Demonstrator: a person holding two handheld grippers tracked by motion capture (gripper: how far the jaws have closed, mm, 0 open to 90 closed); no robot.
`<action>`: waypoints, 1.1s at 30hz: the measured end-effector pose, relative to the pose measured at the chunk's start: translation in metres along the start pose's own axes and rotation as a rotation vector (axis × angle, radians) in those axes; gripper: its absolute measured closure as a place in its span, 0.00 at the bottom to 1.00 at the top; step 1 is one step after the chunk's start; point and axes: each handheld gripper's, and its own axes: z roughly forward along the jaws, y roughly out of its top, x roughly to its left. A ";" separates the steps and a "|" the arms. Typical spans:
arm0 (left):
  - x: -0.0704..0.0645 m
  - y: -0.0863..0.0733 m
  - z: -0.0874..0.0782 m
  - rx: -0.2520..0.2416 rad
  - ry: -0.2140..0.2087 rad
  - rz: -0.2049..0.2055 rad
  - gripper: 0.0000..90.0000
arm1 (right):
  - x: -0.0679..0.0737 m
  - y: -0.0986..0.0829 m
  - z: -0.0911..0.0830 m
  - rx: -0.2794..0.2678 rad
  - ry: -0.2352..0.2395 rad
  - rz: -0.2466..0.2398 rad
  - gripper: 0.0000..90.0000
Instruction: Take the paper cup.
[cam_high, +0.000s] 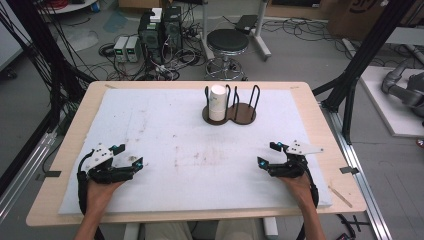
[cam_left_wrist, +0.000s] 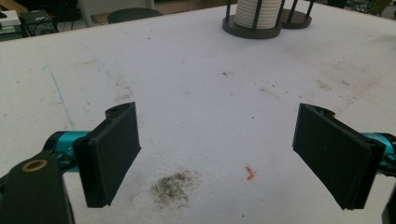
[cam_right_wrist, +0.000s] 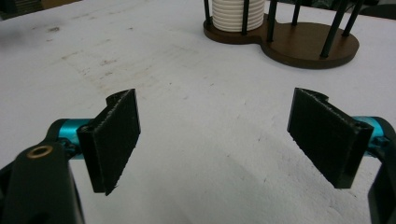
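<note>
The holder (cam_high: 229, 113) stands on the mat (cam_high: 165, 150) toward the table's (cam_high: 310, 105) far edge, with the cup stack (cam_high: 217, 102) in its left ring (the right ring holds nothing). Nearer the person than the holder, the left gripper (cam_high: 129, 156) lies well to its left and the right gripper (cam_high: 266, 154) to its right, both over the mat.

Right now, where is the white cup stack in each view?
High view: white cup stack stands top centre, in the left ring of the brown holder.
Left gripper view: top edge, right of centre.
Right gripper view: top centre.
Shared landmark: the brown holder.
</note>
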 end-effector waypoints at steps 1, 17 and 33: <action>0.000 0.000 0.000 0.000 0.000 0.001 0.16 | 0.000 0.000 0.000 -0.002 -0.002 -0.010 0.19; -0.001 0.001 0.002 0.020 0.006 0.007 0.16 | -0.002 0.000 0.000 -0.001 0.022 0.006 0.19; -0.001 0.000 0.001 0.009 0.004 0.006 0.16 | -0.029 0.094 -0.026 0.003 0.052 -0.032 0.19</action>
